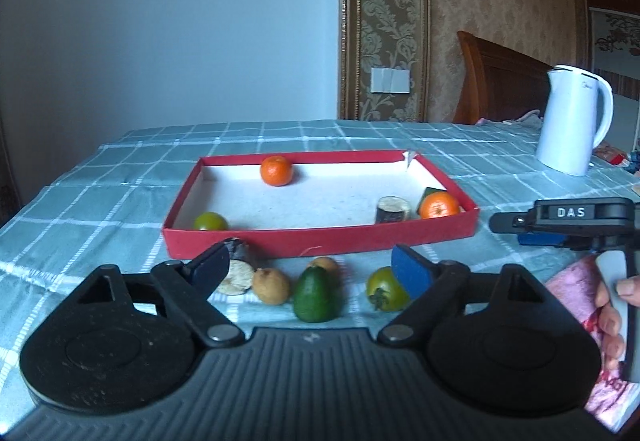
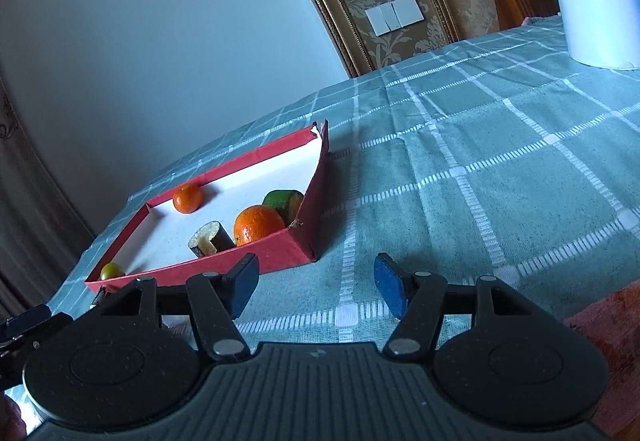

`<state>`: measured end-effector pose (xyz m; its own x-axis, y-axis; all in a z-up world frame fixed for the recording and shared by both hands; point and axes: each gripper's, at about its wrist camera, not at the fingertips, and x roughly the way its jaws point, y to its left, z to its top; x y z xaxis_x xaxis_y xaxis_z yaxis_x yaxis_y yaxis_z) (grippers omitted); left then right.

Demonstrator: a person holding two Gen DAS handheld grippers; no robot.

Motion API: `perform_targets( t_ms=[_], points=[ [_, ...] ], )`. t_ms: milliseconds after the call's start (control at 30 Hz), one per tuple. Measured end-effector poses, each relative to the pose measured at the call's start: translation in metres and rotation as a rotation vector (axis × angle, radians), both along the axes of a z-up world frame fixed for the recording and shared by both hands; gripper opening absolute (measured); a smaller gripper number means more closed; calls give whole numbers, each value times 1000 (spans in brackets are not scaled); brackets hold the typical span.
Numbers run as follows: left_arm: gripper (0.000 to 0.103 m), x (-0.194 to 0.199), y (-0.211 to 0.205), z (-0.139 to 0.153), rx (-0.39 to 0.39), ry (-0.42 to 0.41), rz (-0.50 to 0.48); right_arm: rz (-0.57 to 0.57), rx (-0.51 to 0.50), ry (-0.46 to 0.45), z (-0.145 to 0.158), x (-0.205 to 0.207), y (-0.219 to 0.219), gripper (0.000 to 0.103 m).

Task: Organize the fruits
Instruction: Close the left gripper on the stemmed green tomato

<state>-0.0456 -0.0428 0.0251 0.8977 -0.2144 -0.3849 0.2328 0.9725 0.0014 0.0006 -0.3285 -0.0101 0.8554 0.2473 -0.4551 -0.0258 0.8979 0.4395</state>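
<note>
1. In the left wrist view, a shallow red cardboard tray (image 1: 320, 237) with a white floor sits mid-frame on the bench (image 1: 100, 181), which is covered in a teal checked cloth.
2. Inside the tray, from left to right: a green round fruit (image 1: 211, 221) at the near left corner, an orange mandarin (image 1: 276, 170) against the far wall, a dark cut cylinder with a pale top (image 1: 393, 209), and a second orange mandarin (image 1: 439, 204) at the right end.
3. In front of the tray, lower centre, lie a dark roll with a pale cut end (image 1: 239, 268), a tan round fruit (image 1: 271, 286), a green avocado (image 1: 315, 294) and a green tomato-like fruit (image 1: 385, 289).
4. The left tongs (image 1: 316, 267) stand wide apart above that row, holding nothing.
5. At the right edge a hand (image 1: 612, 315) grips the other tool; a white electric kettle (image 1: 572, 120) stands upper right.
6. In the right wrist view the right tongs (image 2: 316, 287) are partly open and empty over bare cloth, right of the tray's corner.
</note>
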Motion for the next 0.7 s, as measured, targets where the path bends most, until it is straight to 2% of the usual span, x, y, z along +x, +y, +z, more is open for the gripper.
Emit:
perform_targets(
  t_ms=[67,233,300,433,600,700],
  points=[
    [77,0,-12,-1,10,8,-27,1,9,-1,0,0,-1,63],
    [45,8,-39,-8,41,56,-93,4,23,-3,-1,0,-3,63],
    [40,11,-49,-13,58,68,-105,6,26,-4,-1,0,-3,66],
    [39,20,-63,-22,97,79,-106,6,35,-10,-1,-1,-4,69],
    [40,30,-67,-29,137,89,-60,9,51,-13,-1,-1,-6,69],
    [40,34,-64,-32,133,104,-41,13,54,-12,-1,-1,-6,69]
  ],
)
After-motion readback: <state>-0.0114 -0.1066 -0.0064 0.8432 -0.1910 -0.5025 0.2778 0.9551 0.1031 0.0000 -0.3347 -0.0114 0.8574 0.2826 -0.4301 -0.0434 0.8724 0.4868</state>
